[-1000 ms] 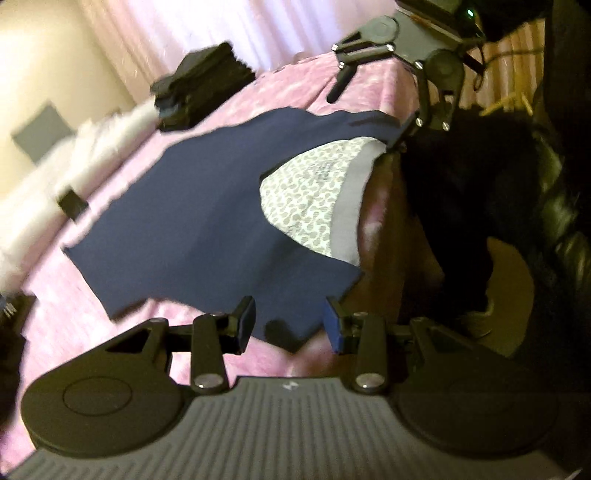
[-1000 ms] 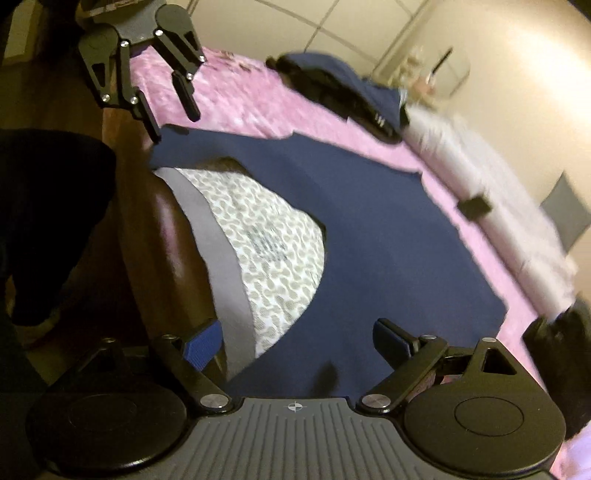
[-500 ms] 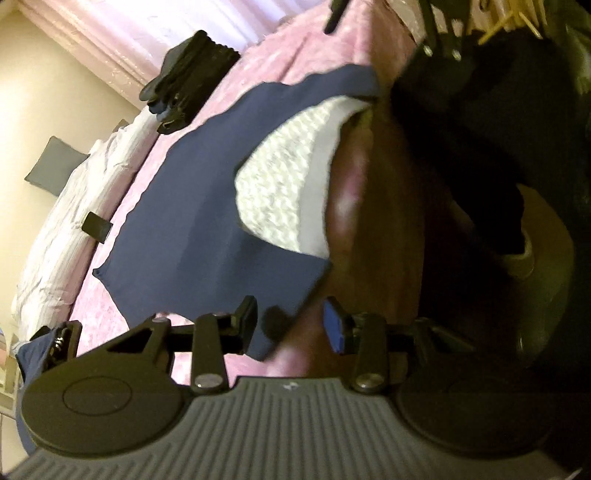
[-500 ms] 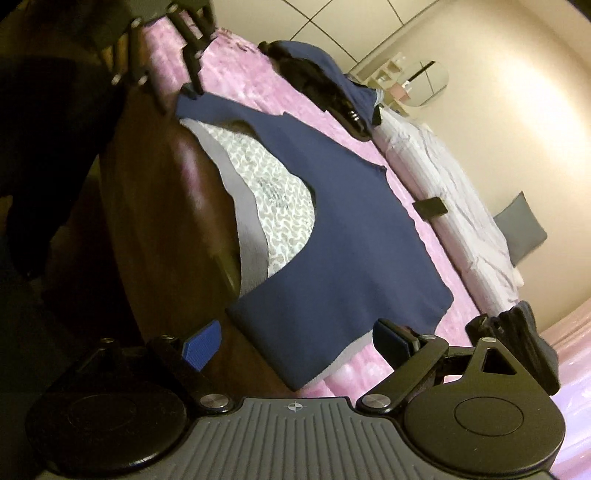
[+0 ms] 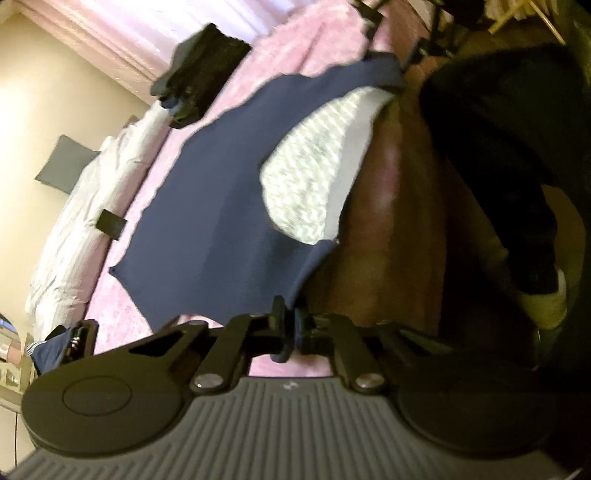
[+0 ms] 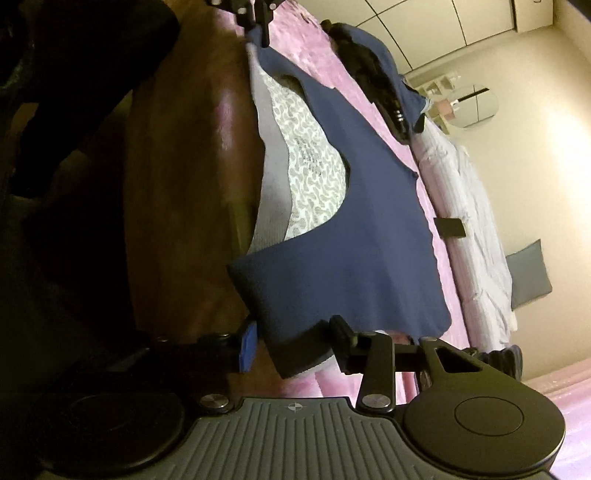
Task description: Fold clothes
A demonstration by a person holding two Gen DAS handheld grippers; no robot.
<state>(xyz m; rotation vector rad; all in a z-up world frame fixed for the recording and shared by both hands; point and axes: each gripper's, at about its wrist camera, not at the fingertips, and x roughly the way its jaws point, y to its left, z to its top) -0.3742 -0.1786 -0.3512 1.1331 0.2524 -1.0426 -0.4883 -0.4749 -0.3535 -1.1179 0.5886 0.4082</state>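
Note:
A navy garment (image 5: 207,206) lies spread flat on the pink bed cover (image 5: 306,48), its white and grey patterned inside (image 5: 306,184) showing at the near edge. My left gripper (image 5: 291,325) is shut on one near corner of it. In the right wrist view the same garment (image 6: 369,229) has its other near corner between the fingers of my right gripper (image 6: 293,343), which stands half narrowed but open. The left gripper (image 6: 255,14) shows at the top of that view.
A brown glossy footboard (image 5: 388,221) runs along the bed's near edge. A pile of dark clothes (image 5: 199,70) sits at the far side, a white duvet (image 5: 85,206) and a small black object (image 5: 109,223) beyond the garment. A person's dark trouser leg (image 5: 498,129) stands close.
Both grippers dropped low to the garment's near corners. The left one went from open to shut on its corner. The right one's fingers narrowed around the other corner.

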